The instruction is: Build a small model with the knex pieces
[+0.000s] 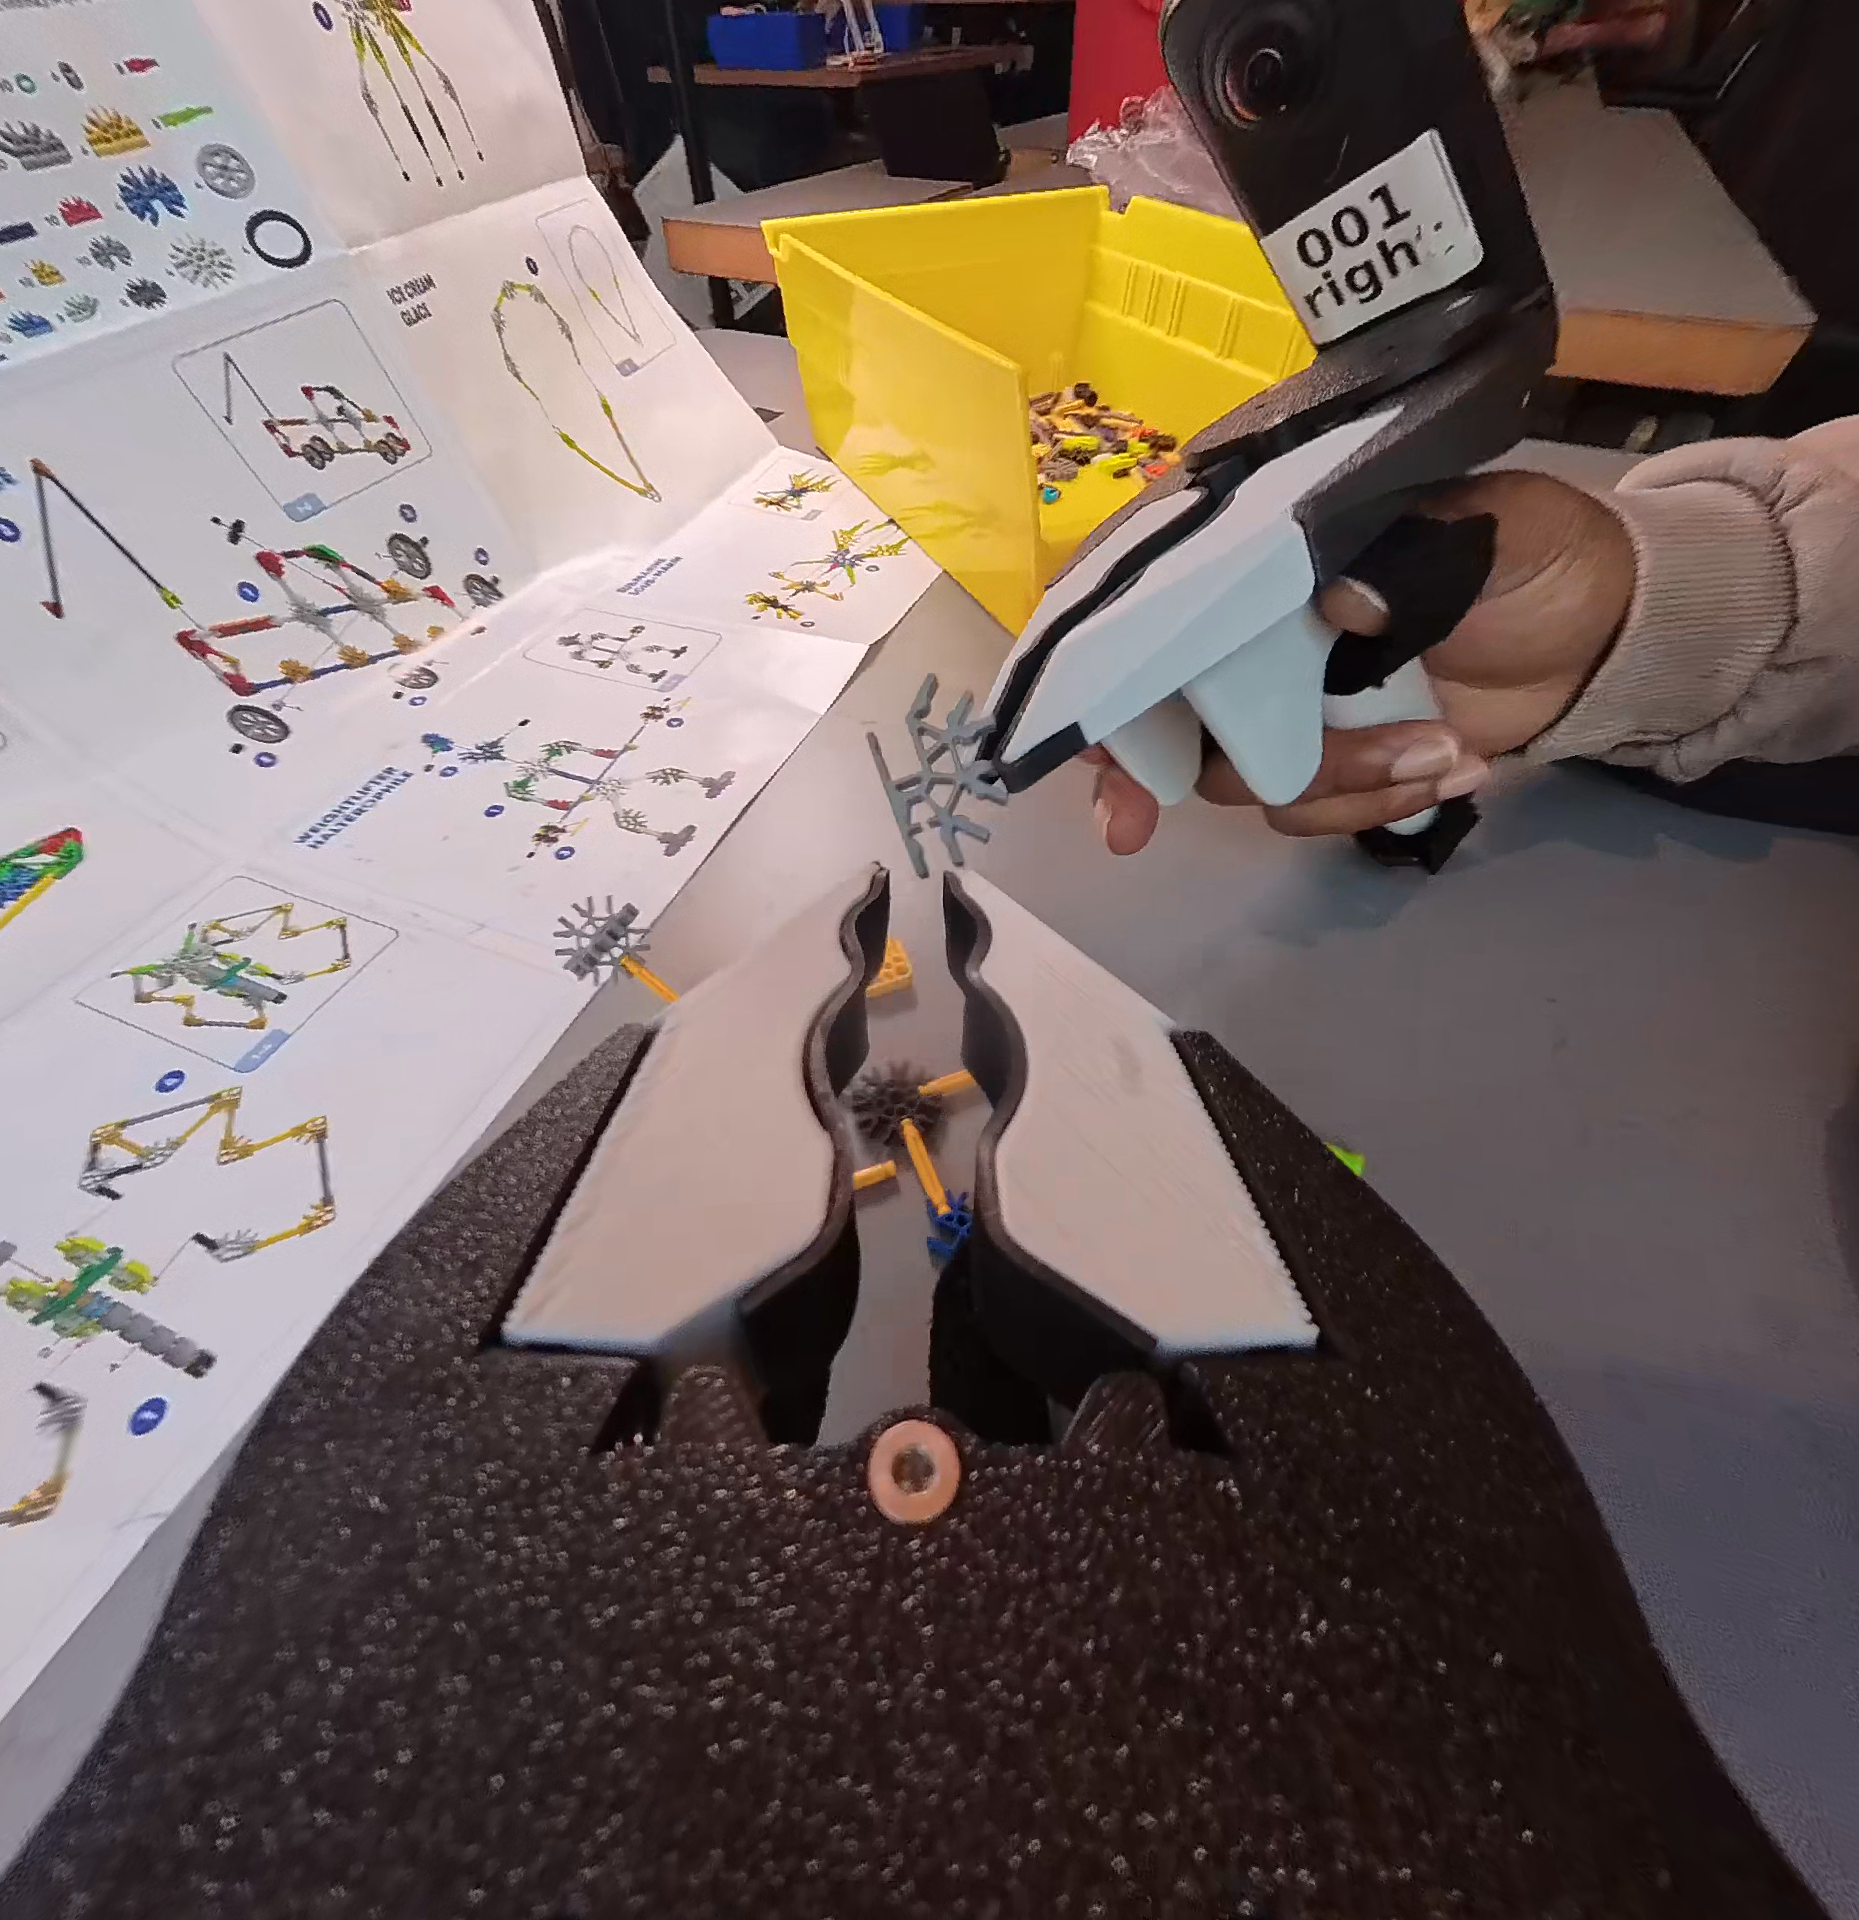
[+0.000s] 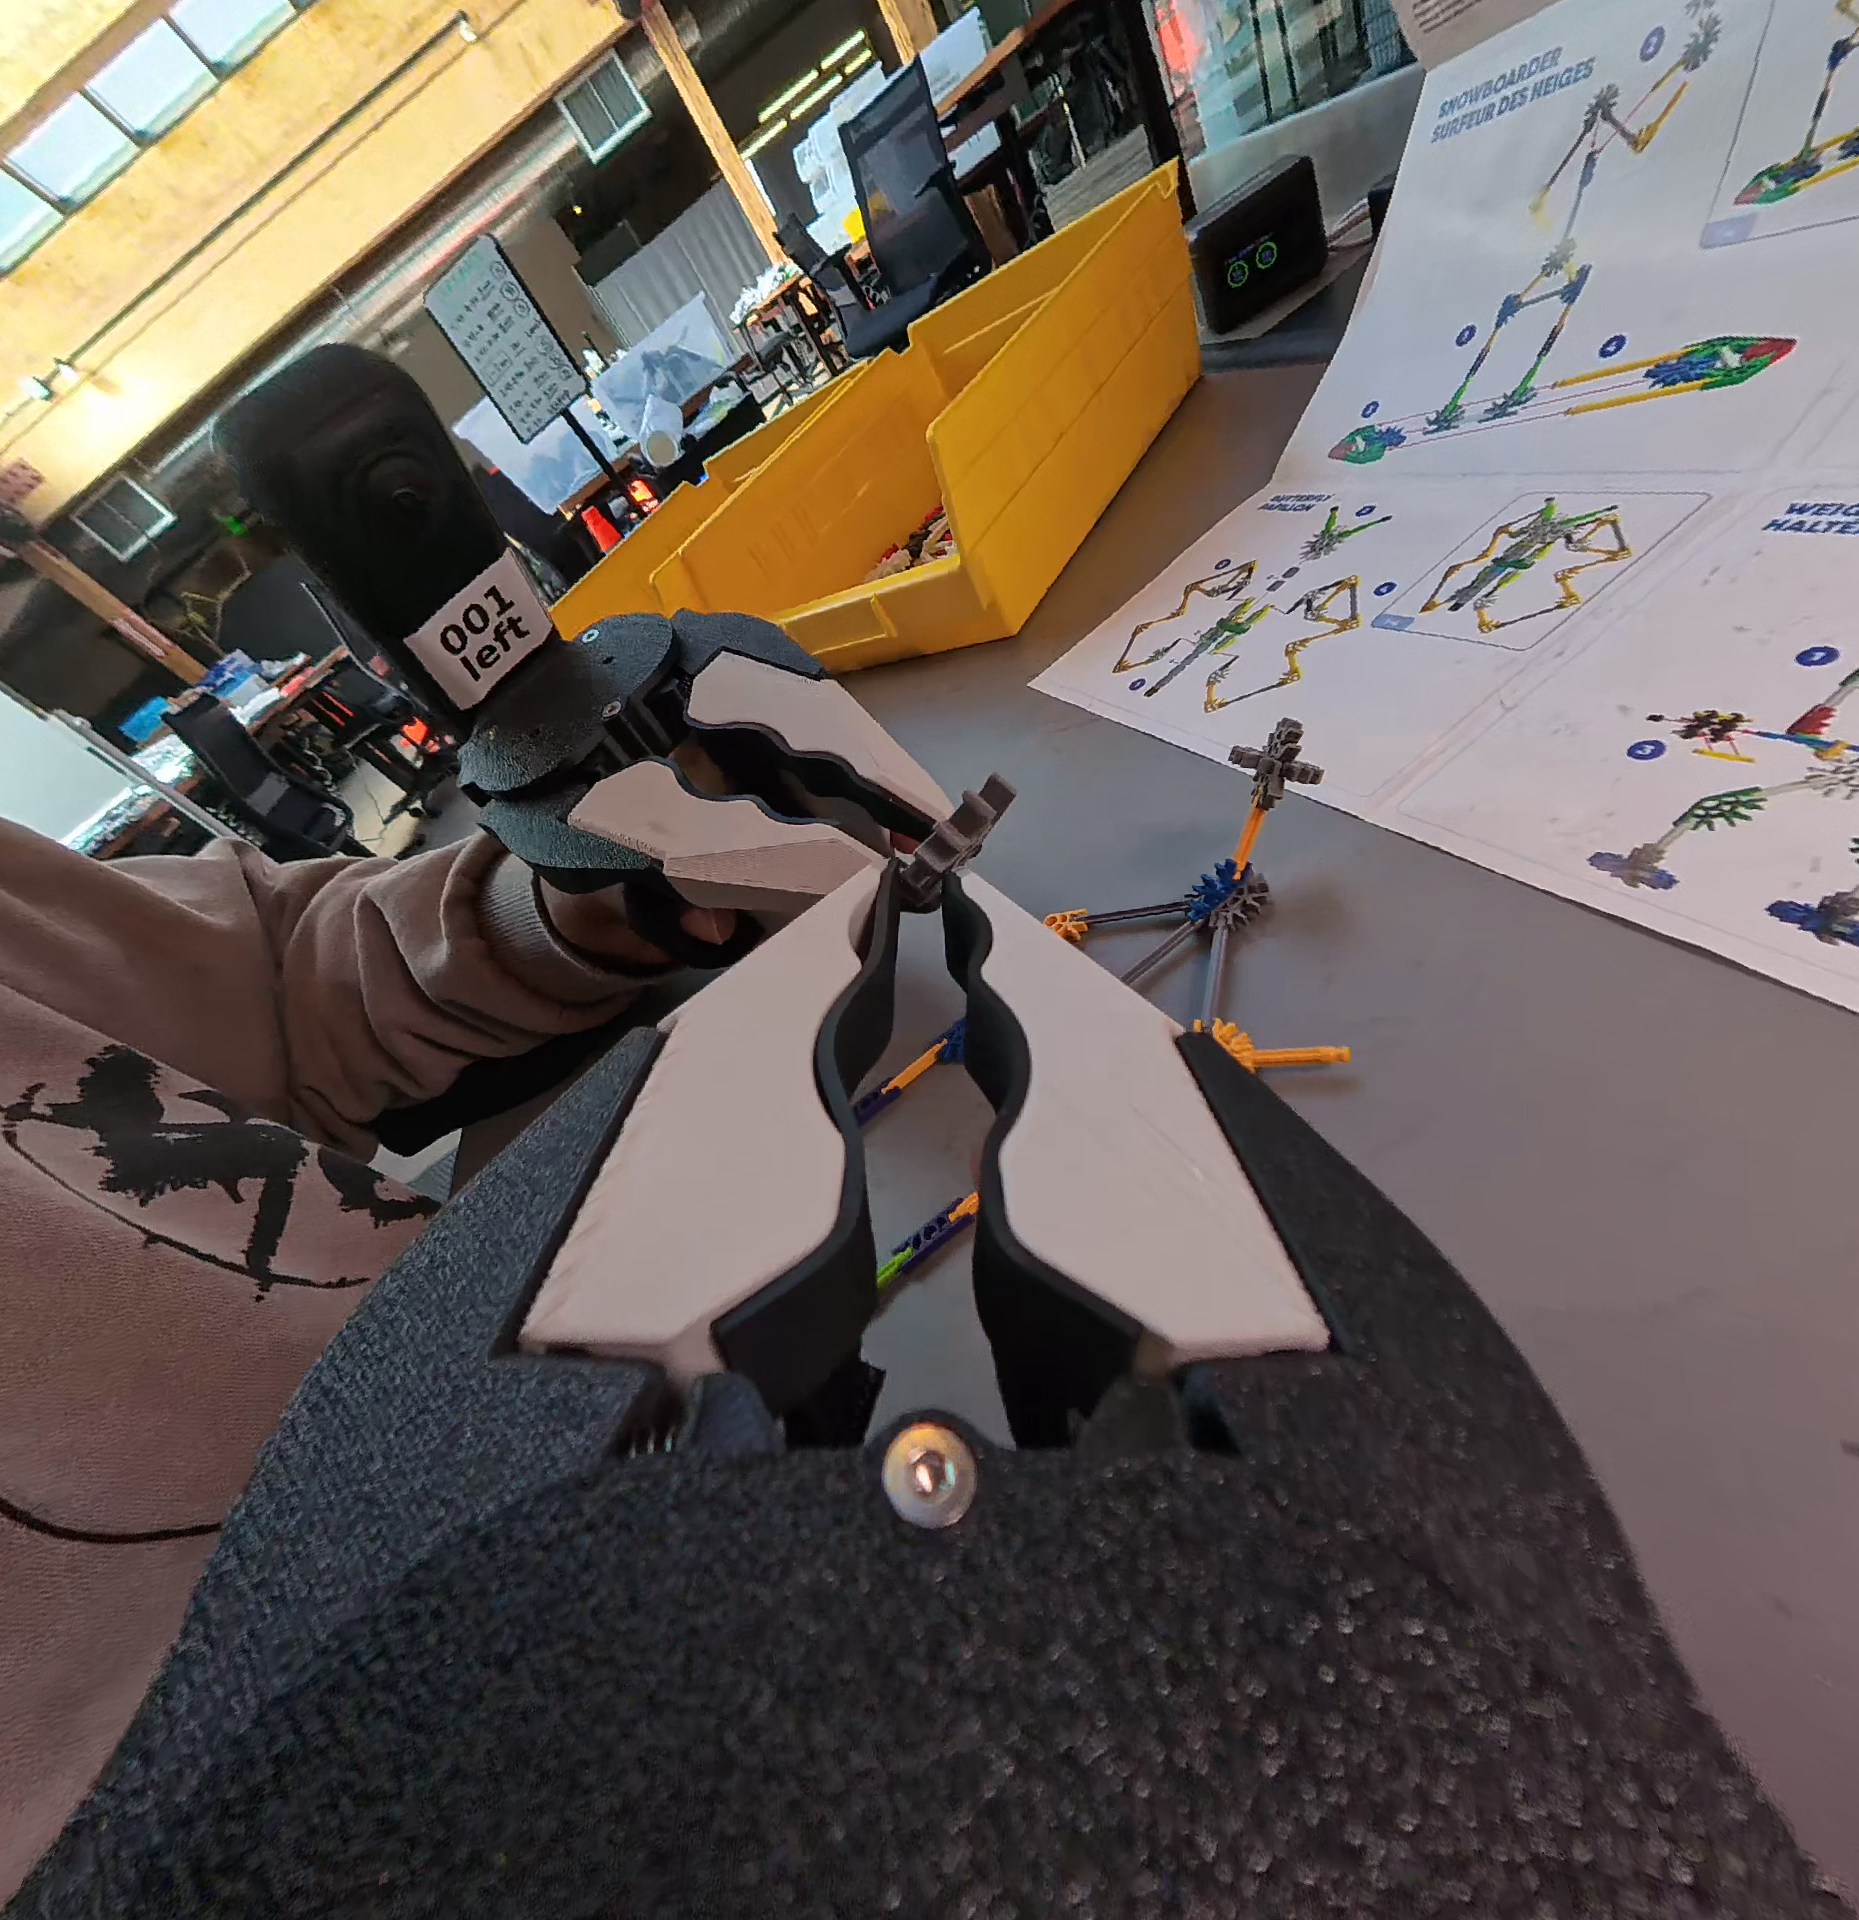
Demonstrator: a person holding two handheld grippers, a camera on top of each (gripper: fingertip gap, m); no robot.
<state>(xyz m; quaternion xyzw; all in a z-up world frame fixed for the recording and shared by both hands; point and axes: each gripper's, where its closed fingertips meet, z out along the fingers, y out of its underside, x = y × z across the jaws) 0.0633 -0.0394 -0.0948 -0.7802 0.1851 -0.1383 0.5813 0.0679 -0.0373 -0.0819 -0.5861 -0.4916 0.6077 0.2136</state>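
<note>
1. The right gripper (image 2: pixel 917 896) pinches a grey snowflake-shaped plastic connector (image 1: pixel 935 774) at frame centre.
2. The left gripper (image 1: pixel 914 883), slightly parted, empty, hovers just beside it.
3. Below, a partly built yellow-and-blue rod assembly (image 2: pixel 1211 914) lies unjoined.

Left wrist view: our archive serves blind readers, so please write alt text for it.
The right gripper pinches a grey snowflake connector above the left gripper, whose jaws stand slightly apart. A yellow bin and instruction sheet lie behind.
</note>
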